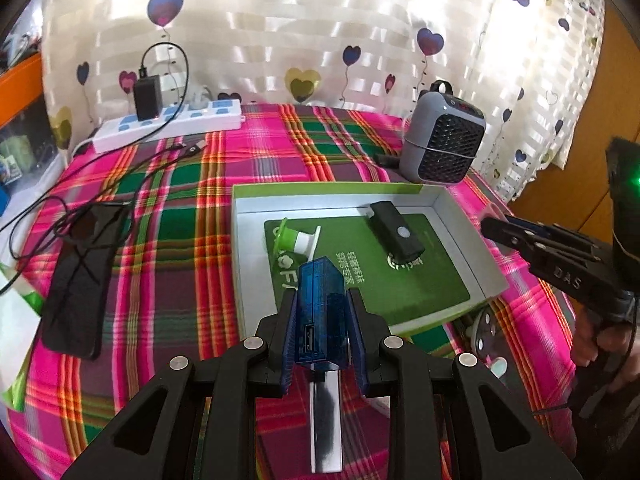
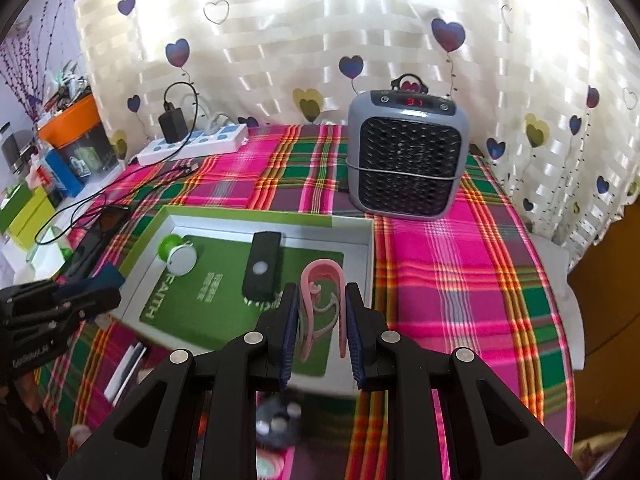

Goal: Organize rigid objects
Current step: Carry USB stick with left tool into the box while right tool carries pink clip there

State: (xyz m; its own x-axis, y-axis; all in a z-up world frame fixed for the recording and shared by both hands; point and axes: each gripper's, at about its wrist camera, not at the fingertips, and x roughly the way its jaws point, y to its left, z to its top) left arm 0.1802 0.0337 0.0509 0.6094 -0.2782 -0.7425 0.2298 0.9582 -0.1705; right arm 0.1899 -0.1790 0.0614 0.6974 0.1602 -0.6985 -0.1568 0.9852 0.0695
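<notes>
My left gripper (image 1: 322,304) is shut on a translucent blue USB box (image 1: 320,280), held just above the near edge of a shallow grey-and-green box (image 1: 248,240). Inside the box lie a green card (image 1: 420,284), a black light (image 1: 394,230) and a green-and-white spool (image 1: 296,236). My right gripper (image 2: 322,300) is shut on a curved pink clip (image 2: 324,276), over the near right part of the same box (image 2: 352,224). In the right wrist view the black light (image 2: 262,268) and the spool (image 2: 178,254) lie to its left. Each gripper shows in the other's view: the right gripper (image 1: 492,226), the left gripper (image 2: 108,292).
A grey fan heater (image 2: 406,156) stands behind the box on the plaid cloth. A white power strip (image 1: 168,124) with a black charger sits at the back left. A dark phone (image 1: 80,276) and loose cables lie at the left. A small round grey object (image 2: 278,420) lies near the front.
</notes>
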